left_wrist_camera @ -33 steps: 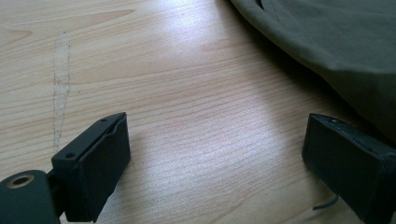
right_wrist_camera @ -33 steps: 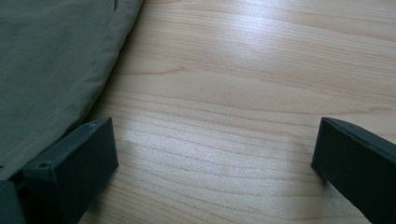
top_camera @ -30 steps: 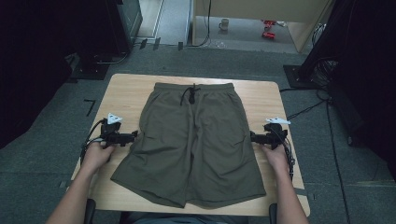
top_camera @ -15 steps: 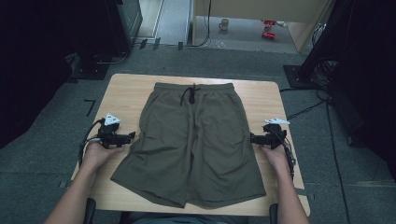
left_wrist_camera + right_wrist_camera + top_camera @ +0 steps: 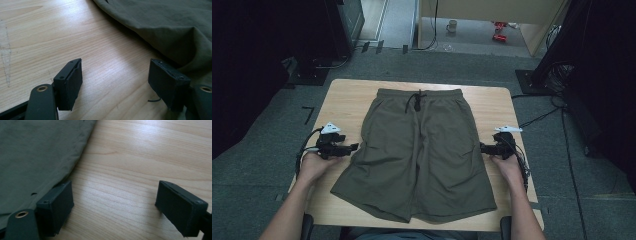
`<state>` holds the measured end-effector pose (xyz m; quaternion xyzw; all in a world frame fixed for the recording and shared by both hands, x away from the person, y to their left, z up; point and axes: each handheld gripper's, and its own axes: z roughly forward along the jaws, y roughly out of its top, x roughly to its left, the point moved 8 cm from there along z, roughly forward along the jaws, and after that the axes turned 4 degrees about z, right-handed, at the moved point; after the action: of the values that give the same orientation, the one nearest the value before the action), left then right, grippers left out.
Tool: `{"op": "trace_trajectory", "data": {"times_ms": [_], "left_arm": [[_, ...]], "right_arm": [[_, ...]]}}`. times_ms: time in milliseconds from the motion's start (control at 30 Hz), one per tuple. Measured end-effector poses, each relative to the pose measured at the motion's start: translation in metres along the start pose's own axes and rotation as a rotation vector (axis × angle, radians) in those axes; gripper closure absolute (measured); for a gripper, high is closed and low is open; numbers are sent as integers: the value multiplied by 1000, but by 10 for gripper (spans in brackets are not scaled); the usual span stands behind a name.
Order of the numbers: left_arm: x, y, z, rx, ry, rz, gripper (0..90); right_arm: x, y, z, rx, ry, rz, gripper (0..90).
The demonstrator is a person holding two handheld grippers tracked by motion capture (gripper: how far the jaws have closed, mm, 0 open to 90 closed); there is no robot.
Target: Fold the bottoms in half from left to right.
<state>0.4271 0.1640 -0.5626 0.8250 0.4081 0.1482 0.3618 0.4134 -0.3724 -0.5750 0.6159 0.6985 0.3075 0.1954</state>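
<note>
Nearest, the person's forearms come in from the bottom edge, each hand holding a gripper low over the wooden surface [image 5: 352,97]. The left gripper [image 5: 353,147] sits just beside the left edge of the shorts [image 5: 417,150], pointing toward them; its jaws stand apart with only bare wood between them and have just been closing. In the left gripper view, one jaw lies right against the cloth's rumpled edge — whether it touches, I cannot tell. The right gripper [image 5: 482,148] mirrors it at the shorts' right edge, jaws also apart and just closing, nothing between them; in the right gripper view, one jaw lies at the hem, the other over bare wood. The olive shorts lie flat in the middle of the surface, legs toward the person, waistband and dark drawstring [image 5: 417,100] at the far side. Beyond, on the floor — a mug [image 5: 452,25].
</note>
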Motion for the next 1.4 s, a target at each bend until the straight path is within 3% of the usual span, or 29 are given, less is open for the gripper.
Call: {"op": "trace_trajectory", "data": {"times_ms": [233, 667, 967, 1200, 1400], "left_arm": [[-2, -3, -8, -9, -18, -16, 283], [-14, -9, -32, -27, -49, 6, 296], [-29, -20, -44, -37, -83, 58, 305], [-42, -31, -46, -7, -115, 116, 315], [-48, -39, -44, 10, -127, 134, 319]], "right_arm": [[5, 4, 1, 13, 55, 16, 147], [14, 13, 0, -8, 64, -3, 148], [17, 15, 2, -11, 57, -7, 156], [20, 20, -2, -35, 57, -10, 172], [26, 24, -3, -53, 67, -15, 203]]}}
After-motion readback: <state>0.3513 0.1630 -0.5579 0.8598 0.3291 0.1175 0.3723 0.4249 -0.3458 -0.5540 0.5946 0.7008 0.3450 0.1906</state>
